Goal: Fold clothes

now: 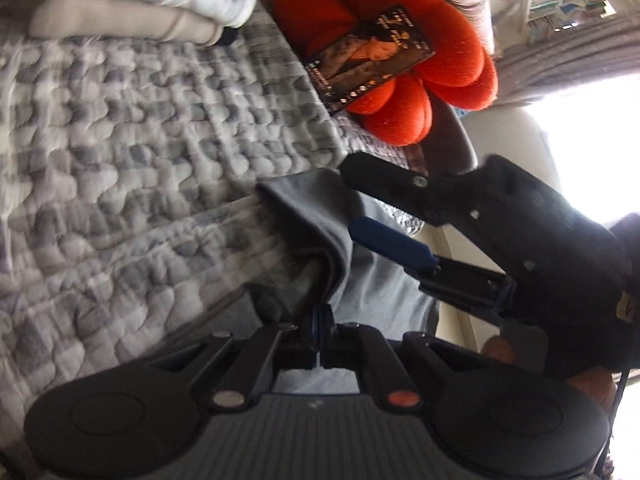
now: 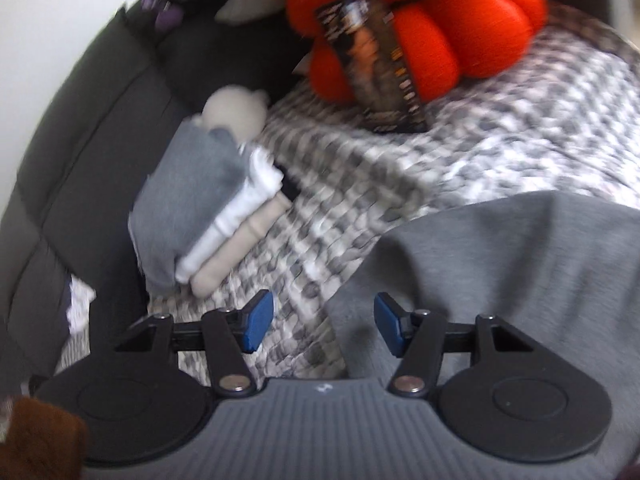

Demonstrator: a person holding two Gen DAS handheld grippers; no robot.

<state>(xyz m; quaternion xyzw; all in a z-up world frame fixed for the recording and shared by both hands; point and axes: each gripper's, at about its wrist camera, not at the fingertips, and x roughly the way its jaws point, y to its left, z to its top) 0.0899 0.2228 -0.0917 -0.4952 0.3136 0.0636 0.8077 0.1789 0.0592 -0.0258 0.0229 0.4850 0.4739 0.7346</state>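
A grey garment [image 1: 308,216] lies on the quilted bedspread [image 1: 140,152], with a folded edge lifted. My left gripper [image 1: 320,318] is shut on that folded edge, the cloth pinched between its blue pads. In the left wrist view my right gripper [image 1: 352,196] hovers just beyond the same fold, its jaws apart. In the right wrist view the right gripper [image 2: 324,320] stands open over the garment's [image 2: 500,280] near edge; the pads press on nothing.
A stack of folded clothes [image 2: 208,208], grey, white and beige, sits at the bed's far side [image 1: 132,12]. An orange cushion [image 1: 404,48] with a dark book [image 1: 368,60] leaning on it lies beyond the garment. A dark padded headboard [image 2: 88,128] borders the bed.
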